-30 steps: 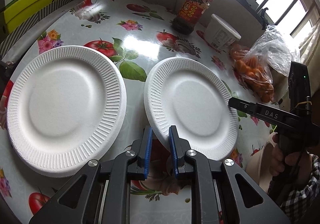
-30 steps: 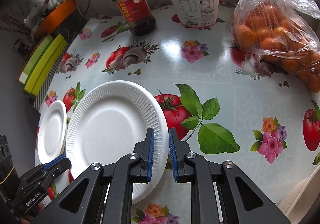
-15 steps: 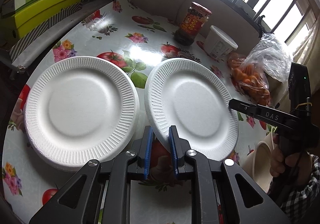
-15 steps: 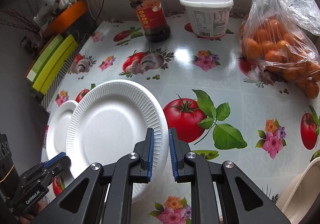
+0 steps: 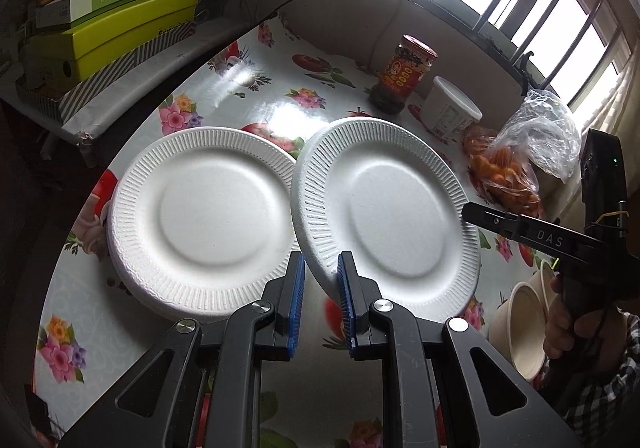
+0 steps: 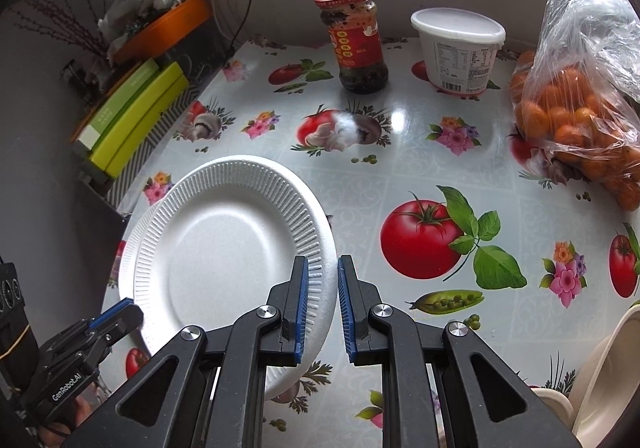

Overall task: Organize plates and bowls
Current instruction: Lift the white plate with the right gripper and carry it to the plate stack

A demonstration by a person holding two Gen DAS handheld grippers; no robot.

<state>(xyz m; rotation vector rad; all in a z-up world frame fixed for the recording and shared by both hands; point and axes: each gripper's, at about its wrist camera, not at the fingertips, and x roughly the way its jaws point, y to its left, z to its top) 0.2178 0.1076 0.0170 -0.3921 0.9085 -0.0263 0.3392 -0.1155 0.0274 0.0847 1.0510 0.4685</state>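
Note:
A white foam plate is lifted off the table and tilted, held at two sides of its rim. My left gripper is shut on its near-left rim. My right gripper is shut on its right rim; the same plate shows in the right wrist view. A second white foam plate, possibly a stack, lies flat on the table left of the held one, whose left edge overlaps it. Beige bowls sit at the table's right edge, also showing in the right wrist view.
On the flowered tablecloth stand a red-lidded jar, a white tub and a bag of oranges. Green boxes are stacked on a shelf to the left.
Both grippers have lifted the held plate higher and carried it left, so its edge now overlaps the flat plate. The table looks farther away.

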